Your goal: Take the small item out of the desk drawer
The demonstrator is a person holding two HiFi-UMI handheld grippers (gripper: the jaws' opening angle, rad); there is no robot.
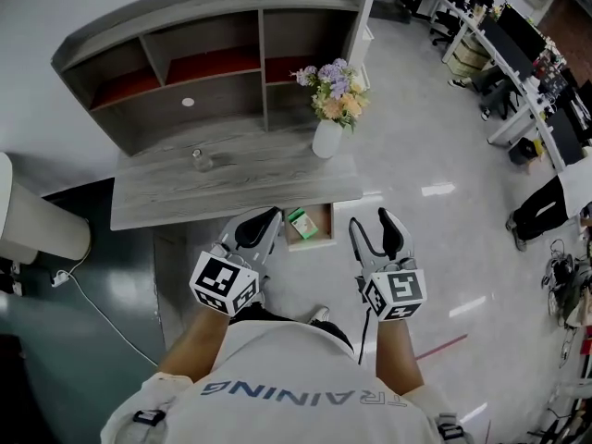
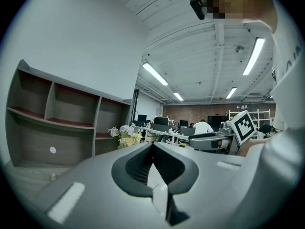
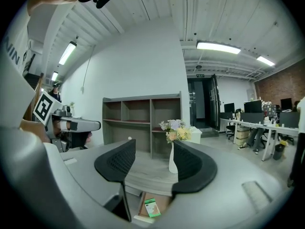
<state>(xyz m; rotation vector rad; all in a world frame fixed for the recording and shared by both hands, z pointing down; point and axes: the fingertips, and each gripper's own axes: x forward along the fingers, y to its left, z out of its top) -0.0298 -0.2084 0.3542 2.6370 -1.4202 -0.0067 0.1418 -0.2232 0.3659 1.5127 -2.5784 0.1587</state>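
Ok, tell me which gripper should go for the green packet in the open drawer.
Right, probably. The right gripper has its jaws apart, and its own view shows the green packet in the drawer just below them. The left gripper is shut and its view misses the drawer.

- Vase of flowers, right, before the shelves
- Small glass left of the vase
- Cable on near left floor
- Office desks far right

A small green-and-white packet lies flat in the open drawer
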